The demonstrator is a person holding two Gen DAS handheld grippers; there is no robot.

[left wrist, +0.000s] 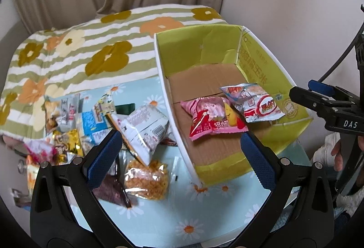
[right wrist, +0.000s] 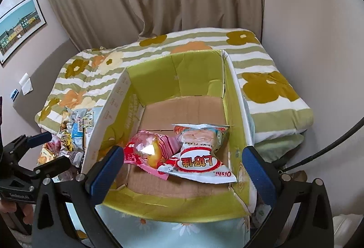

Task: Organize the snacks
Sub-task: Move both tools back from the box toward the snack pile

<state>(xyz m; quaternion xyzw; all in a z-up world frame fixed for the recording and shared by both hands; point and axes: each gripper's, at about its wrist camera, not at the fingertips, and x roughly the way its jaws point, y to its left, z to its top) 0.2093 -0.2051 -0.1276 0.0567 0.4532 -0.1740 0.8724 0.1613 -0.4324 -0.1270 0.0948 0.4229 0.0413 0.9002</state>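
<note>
An open cardboard box (left wrist: 261,61) with green inner walls stands on the table; it also fills the right wrist view (right wrist: 182,75). Inside lie a pink snack bag (left wrist: 211,118) (right wrist: 145,150) and a white shrimp-flakes bag (left wrist: 254,102) (right wrist: 200,154). A pile of snack packets (left wrist: 91,120) lies left of the box, with a white packet (left wrist: 145,127) leaning on its wall and a clear bag of orange crisps (left wrist: 147,177) nearer. My left gripper (left wrist: 179,157) is open and empty over the box's near corner. My right gripper (right wrist: 182,170) is open and empty above the box's front.
The table has a light blue daisy cloth (left wrist: 163,220). A green striped flower quilt (left wrist: 68,59) lies behind the pile and box. Curtains and walls stand at the back. The right gripper shows in the left wrist view (left wrist: 323,102), beside the box's right wall.
</note>
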